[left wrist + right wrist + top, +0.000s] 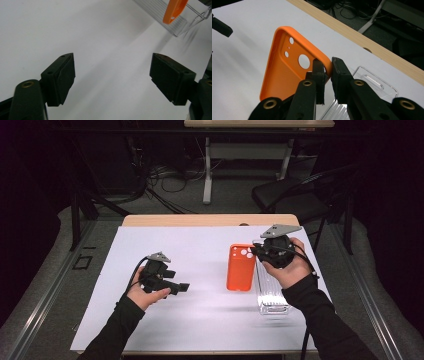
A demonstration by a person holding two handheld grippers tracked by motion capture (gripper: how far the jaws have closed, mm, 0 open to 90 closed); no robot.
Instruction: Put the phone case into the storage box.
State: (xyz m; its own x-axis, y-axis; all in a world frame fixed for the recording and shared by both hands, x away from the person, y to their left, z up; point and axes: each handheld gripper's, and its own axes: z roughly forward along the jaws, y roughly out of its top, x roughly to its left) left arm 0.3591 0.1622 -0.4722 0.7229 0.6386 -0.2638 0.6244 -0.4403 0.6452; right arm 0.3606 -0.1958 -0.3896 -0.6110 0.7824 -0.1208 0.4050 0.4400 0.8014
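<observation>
The orange silicone phone case (287, 72) is pinched at its edge by the right gripper (327, 75); the left gripper (112, 75) is held with fingers spread over the white tabletop (200, 310).

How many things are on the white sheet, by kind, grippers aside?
Orange phone case: 1
Clear plastic tray: 1
Total: 2

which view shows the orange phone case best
The right gripper view: the orange phone case is close, camera holes clear, its rim pinched in the right gripper. The high view shows it small; the left gripper view shows an edge.
</observation>
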